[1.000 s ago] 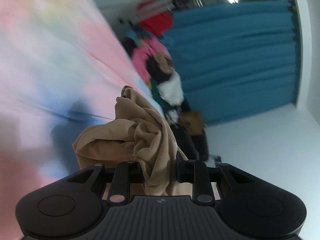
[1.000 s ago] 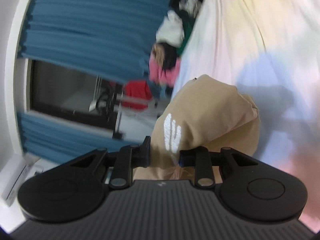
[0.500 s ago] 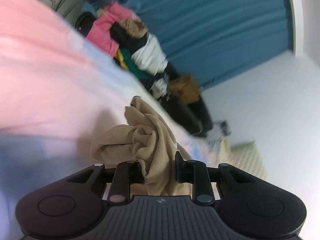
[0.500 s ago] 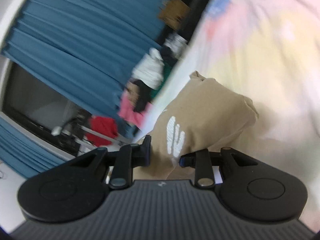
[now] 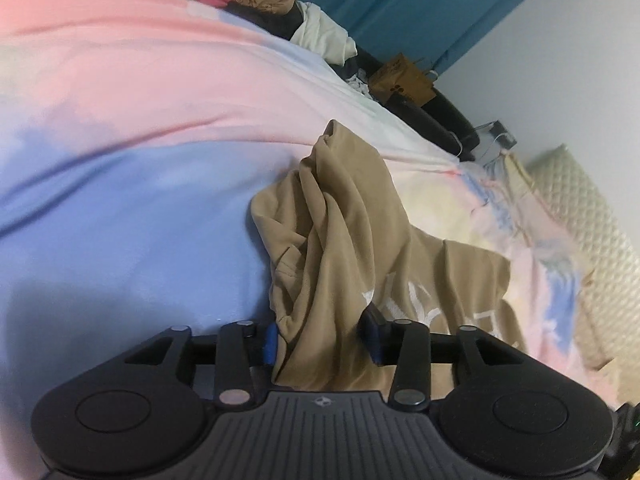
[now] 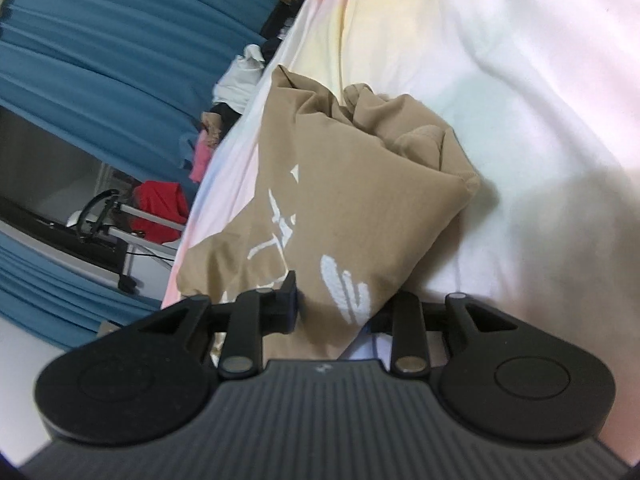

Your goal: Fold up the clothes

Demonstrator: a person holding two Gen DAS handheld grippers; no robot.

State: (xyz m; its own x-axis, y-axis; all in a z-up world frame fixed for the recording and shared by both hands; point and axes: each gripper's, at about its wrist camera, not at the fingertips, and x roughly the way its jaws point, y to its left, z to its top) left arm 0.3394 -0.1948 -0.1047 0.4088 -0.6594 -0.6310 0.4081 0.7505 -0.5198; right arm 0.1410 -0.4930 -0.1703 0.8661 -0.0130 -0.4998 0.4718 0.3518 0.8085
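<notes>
A tan T-shirt with white print lies crumpled on the pastel bedsheet. My left gripper has its jaws apart with a bunch of the tan fabric lying between them. In the right wrist view the same shirt lies on the sheet, its white print facing up. My right gripper also has its jaws apart, with a corner of the shirt between them. Both fingers are low, close to the sheet.
A pile of mixed clothes and a brown paper bag sit beyond the bed's far edge. Blue curtains hang behind. A quilted cream pillow lies at the right. A rack with red cloth stands off the bed.
Both grippers came down from holding the shirt up to the bed. Their jaws have widened, and the shirt now lies spread on the sheet.
</notes>
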